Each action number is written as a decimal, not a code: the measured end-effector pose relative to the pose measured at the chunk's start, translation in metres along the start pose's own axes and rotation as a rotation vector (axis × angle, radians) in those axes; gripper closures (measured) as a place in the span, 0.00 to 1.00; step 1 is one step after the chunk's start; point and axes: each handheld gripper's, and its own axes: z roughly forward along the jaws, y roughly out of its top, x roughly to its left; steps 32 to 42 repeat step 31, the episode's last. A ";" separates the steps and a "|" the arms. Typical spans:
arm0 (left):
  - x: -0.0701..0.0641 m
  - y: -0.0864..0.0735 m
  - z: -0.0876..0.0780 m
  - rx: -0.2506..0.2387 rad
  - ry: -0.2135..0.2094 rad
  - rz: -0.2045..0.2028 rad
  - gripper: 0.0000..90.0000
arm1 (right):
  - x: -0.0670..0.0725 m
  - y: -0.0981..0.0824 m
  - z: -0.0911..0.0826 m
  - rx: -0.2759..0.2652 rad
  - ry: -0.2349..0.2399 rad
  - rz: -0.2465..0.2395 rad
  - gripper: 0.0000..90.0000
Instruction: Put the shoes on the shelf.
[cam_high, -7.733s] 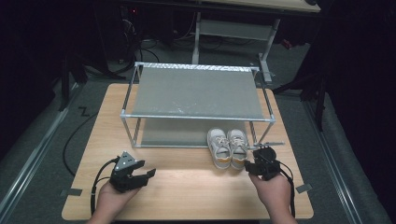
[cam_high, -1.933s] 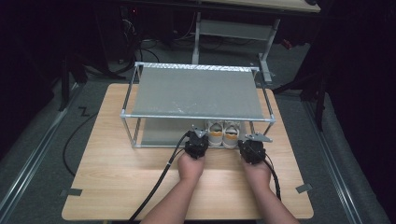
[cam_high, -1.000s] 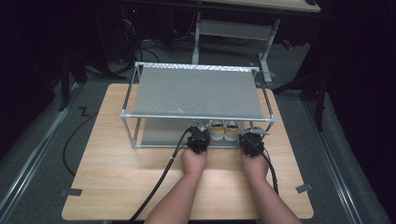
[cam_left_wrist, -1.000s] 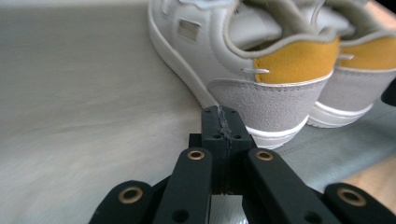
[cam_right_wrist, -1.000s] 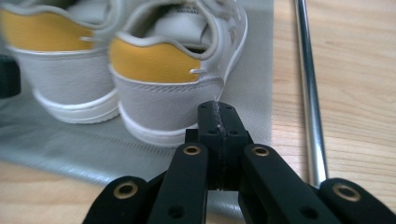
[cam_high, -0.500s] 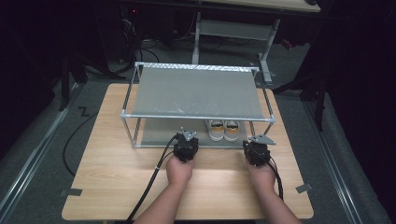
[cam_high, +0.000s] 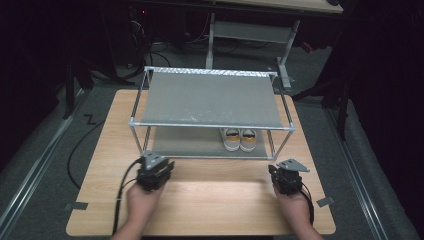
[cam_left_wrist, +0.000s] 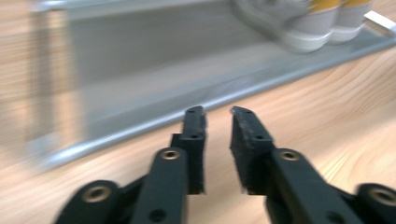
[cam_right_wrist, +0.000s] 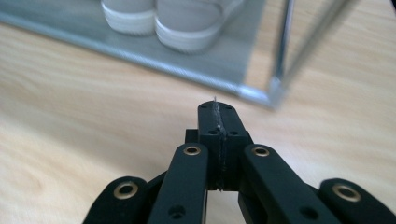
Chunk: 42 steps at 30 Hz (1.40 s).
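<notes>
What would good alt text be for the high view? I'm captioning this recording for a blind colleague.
A pair of white shoes sits on the lower shelf of a grey two-tier metal rack on a wooden table. In front of the rack, a person's hands hold the left claw and the right claw above the tabletop, clear of the rack.

Wooden bench: bare surface toward 6 o'clock. Grey two-tier metal rack stands on the bench toward 12 o'clock. Pair of white shoes sits side by side on the rack's lower shelf, toward 4 o'clock of the rack. Two grey tape strips lie at the bench's 8 and 4 o'clock edges. A grey frame stands on the floor beyond, at 12 o'clock.
</notes>
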 end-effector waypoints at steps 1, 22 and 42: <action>0.011 -0.006 -0.011 0.003 0.017 0.006 0.76 | -0.002 -0.003 -0.002 0.003 -0.004 0.003 1.00; 0.064 -0.052 -0.032 0.093 0.027 -0.037 0.11 | 0.008 -0.034 -0.013 0.001 0.001 0.055 0.00; 0.063 -0.053 -0.027 0.109 0.042 -0.051 0.10 | -0.005 -0.048 -0.013 0.027 -0.004 0.072 0.00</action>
